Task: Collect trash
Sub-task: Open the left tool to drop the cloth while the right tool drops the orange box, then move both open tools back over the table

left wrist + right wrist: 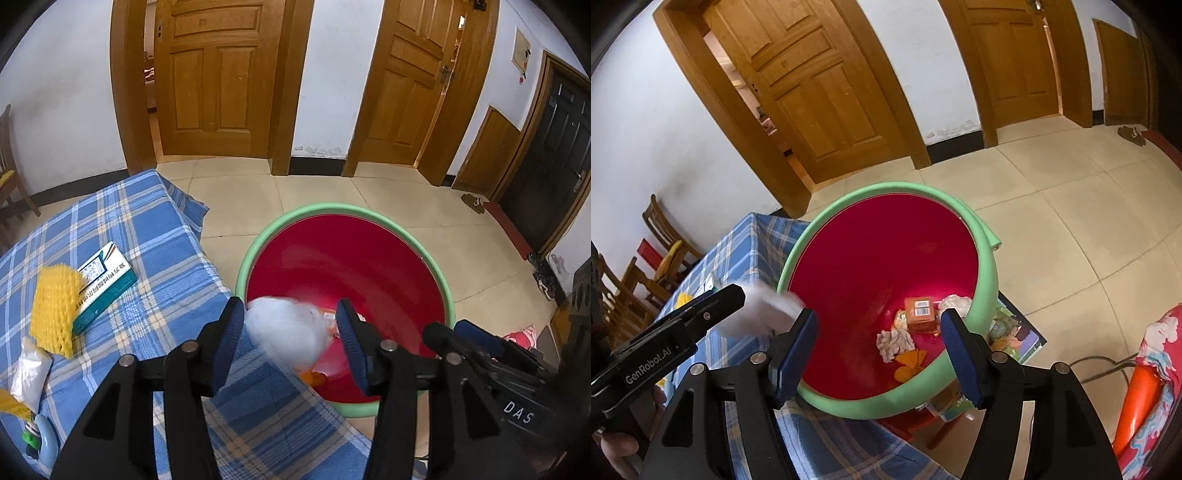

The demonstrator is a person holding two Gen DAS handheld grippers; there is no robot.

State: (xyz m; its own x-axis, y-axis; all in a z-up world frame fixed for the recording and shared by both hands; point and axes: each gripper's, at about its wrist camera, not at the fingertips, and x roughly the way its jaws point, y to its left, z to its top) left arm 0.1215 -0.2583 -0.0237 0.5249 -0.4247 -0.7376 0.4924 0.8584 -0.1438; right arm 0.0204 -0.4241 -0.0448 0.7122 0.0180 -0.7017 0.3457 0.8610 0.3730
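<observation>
A red basin with a green rim (pixel 258 240) stands beside the blue plaid table. My left gripper (pixel 290 334) hangs over its near edge with the jaws apart. A blurred white wad (pixel 284 330) lies between them, touching the left pad and clear of the right one. Seen from the right wrist, the same wad (pixel 768 308) sits just over the basin's rim (pixel 988 280). My right gripper (pixel 879 350) is open above the basin with nothing between its fingers. Inside lie an orange box (pixel 921 314), crumpled tissues (pixel 895 341) and orange scraps (pixel 908 363).
On the plaid cloth (pixel 147 229) lie a yellow foam net (pixel 55 306), a teal and white box (pixel 107 284) and a plastic bag (pixel 29 373). Wooden chairs (pixel 661 240) stand at the left. Tiled floor (pixel 406 206) and wooden doors lie beyond; a cable (pixel 1108 365) runs at the right.
</observation>
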